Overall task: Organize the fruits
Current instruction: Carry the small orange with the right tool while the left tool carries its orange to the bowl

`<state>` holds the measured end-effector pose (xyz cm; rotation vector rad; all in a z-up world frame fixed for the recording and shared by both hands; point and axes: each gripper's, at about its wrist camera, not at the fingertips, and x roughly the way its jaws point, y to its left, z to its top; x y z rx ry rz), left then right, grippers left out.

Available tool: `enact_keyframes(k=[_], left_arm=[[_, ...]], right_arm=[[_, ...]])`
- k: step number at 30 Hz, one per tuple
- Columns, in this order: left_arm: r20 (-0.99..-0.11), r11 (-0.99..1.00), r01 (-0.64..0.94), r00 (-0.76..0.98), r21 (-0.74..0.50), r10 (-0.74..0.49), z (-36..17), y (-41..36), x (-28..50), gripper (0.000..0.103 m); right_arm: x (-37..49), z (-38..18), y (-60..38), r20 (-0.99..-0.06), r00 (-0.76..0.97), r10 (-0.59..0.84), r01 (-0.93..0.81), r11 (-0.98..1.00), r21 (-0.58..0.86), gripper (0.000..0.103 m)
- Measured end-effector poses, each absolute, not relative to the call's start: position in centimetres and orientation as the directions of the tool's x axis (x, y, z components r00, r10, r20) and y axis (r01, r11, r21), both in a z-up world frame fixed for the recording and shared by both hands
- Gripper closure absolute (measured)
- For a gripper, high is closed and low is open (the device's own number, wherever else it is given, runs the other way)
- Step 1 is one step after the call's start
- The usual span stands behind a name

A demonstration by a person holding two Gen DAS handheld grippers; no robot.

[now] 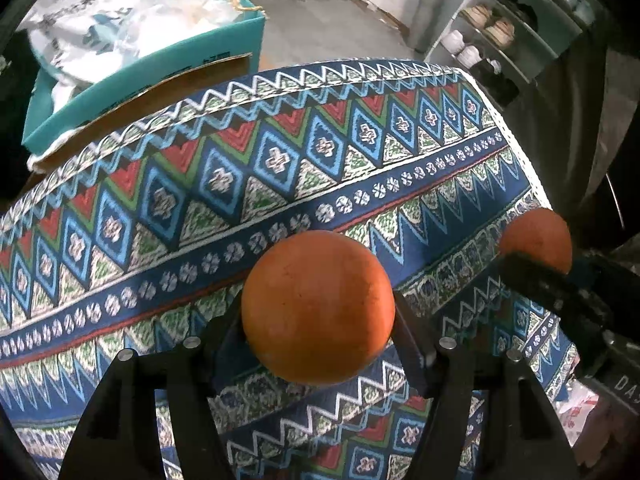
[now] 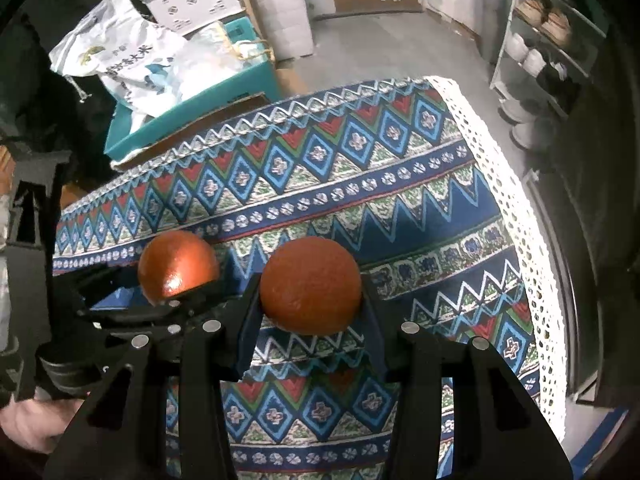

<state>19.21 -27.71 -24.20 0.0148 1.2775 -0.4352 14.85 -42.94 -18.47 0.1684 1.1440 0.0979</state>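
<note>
My left gripper is shut on an orange and holds it above the patterned tablecloth. My right gripper is shut on a second orange, also above the cloth. In the left wrist view the right gripper's orange shows at the right edge, partly hidden by its black finger. In the right wrist view the left gripper's orange shows at the left, close beside mine. The two grippers are side by side.
A teal box with a white printed bag stands beyond the table's far left edge. A shelf with bowls and shoes stands at the right. The cloth has a white lace border along the table's right edge.
</note>
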Motion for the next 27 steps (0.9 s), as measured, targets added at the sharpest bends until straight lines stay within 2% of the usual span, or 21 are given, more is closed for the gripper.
enact_keyframes(k=[9,27], left_arm=[[-0.922,0.931,0.299,0.258,-0.207,-0.288,-22.2,-24.1,17.6,0.035],[-0.898,0.938,0.321,0.362,-0.132,-0.251,-14.5,-18.7,14.0,0.035]], right_arm=[[14.2,-16.2,-40.9,-0.885,0.437,0.159,-0.054,0.987,0.151,0.058],[12.0,-11.4,-35.4,-0.857,0.469,0.214,-0.204,0.970,0.131,0.058]])
